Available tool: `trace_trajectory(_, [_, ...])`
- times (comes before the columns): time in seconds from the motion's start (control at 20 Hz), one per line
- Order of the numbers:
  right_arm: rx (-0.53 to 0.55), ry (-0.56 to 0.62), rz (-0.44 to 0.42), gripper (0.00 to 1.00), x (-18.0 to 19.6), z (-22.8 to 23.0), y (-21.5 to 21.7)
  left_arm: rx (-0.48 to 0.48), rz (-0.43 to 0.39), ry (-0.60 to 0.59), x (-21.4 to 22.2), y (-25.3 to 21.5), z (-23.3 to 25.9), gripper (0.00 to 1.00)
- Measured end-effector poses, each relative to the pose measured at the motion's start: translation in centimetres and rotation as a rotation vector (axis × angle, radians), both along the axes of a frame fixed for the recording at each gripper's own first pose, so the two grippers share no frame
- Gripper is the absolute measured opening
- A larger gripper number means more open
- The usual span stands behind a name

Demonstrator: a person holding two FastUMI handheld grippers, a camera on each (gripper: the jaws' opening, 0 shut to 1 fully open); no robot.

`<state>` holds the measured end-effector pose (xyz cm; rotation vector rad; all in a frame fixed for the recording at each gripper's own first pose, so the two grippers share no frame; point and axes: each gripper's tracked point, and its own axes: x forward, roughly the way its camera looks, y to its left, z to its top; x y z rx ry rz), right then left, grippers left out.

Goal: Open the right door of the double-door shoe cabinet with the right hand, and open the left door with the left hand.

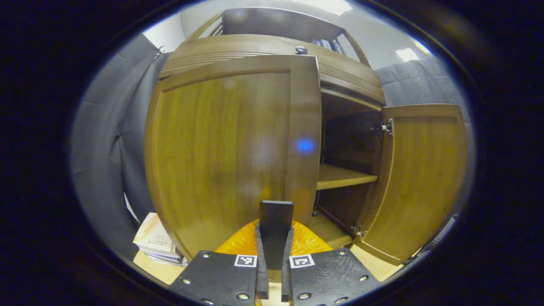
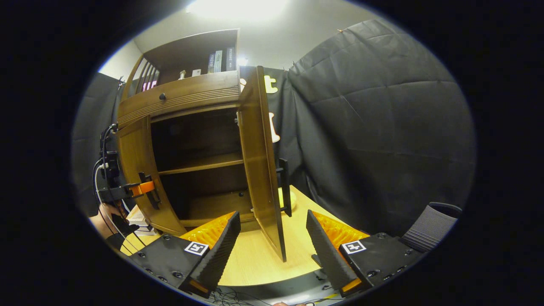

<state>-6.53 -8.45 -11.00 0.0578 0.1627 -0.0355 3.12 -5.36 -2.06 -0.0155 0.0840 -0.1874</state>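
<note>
Left gripper view: left claw [image 1: 275, 238] clamped on left door [image 1: 221, 153] handle [image 1: 276, 221]. Right claw [image 2: 272, 238] apart, straddling open right door [image 2: 261, 170] edge; books [image 1: 155, 242] at tabletop [image 2: 255, 259] corner.

Right gripper [image 2: 272, 238] at bottom of view, fingers spread wide, nothing between them but edge of right door [image 2: 260, 170]. Right door swung out edge-on, dark handle [image 2: 285, 187] on outer face. Left door [image 2: 138, 178] partly open; left gripper [image 2: 144, 188] at its handle, hand [image 2: 111, 219] below. Shoe cabinet [image 2: 191, 97] interior dark, one shelf [image 2: 204, 163] across middle. Books [image 2: 221, 59] on upper shelf. Cabinet stands on table [image 2: 259, 259].
</note>
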Motion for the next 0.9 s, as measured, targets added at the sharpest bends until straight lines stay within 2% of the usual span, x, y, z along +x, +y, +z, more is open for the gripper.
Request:
trace_trajectory(0.3, [0.007,0.02,0.084,0.93,1.3,-0.6,2.2,-0.014,0.016,-0.016,-4.9,3.1,0.2,0.15])
trace_trajectory(0.35, [0.009,0.019,0.095,0.93,1.6,-0.6,2.6,-0.013,0.016,-0.015,-5.5,3.6,0.1,0.11])
trace_trajectory(0.45, [0.012,0.017,0.116,0.93,2.0,-0.6,3.3,-0.034,0.018,-0.009,-6.5,4.6,0.1,0.11])
trace_trajectory(0.5, [0.015,0.019,0.131,0.93,2.2,-0.7,3.8,-0.048,0.023,-0.006,-7.1,5.1,0.0,0.15])
trace_trajectory(0.6, [0.015,0.023,0.162,0.98,2.6,-0.7,4.8,-0.047,0.039,-0.008,-8.2,6.3,0.0,0.15])
trace_trajectory(0.65, [0.013,0.025,0.179,1.0,2.7,-0.8,5.3,-0.044,0.05,-0.009,-8.9,7.0,0.0,0.11])
trace_trajectory(0.9, [0.003,0.038,0.25,0.93,3.1,-0.6,7.6,-0.051,0.102,-0.025,-11.4,10.3,0.2,0.14])
